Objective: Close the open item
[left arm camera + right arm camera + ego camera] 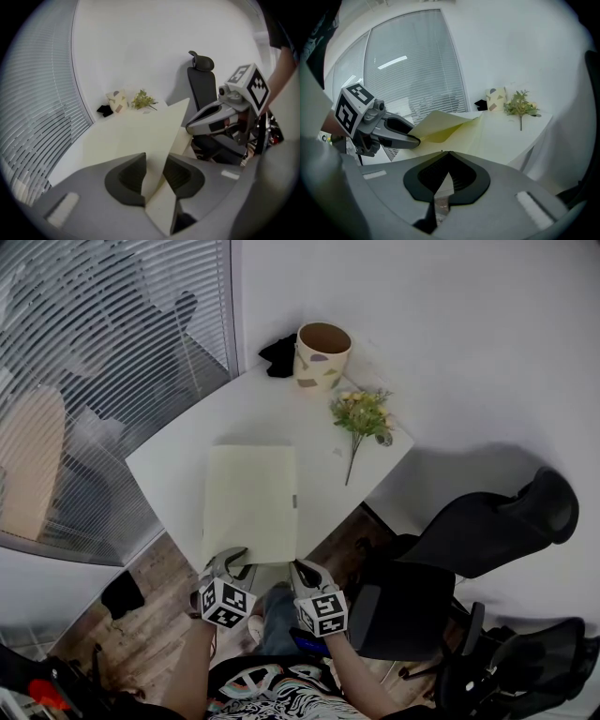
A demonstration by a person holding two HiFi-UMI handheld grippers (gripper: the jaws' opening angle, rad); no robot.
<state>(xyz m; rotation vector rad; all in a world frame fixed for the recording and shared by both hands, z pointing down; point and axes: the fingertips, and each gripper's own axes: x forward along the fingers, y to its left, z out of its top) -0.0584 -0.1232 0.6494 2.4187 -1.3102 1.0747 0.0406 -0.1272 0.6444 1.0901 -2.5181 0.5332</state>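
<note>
We judged the pale yellow paper folder [251, 498] nearly closed: left gripper [154, 158] stood wide around its raised cover [438, 123], right gripper [448, 154] empty, jaws together; next, press it flat.

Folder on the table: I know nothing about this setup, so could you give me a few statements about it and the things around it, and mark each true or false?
1. The pale yellow folder lies on the white table. True.
2. The flowers stand in the cup. False: they lie flat on the table, beside the cup.
3. The left hand-held gripper has its jaws apart, with the edge of the folder's cover between them. True.
4. The cup has tipped onto its side. False: it stands upright at the far end of the table, with its mouth facing up.
</note>
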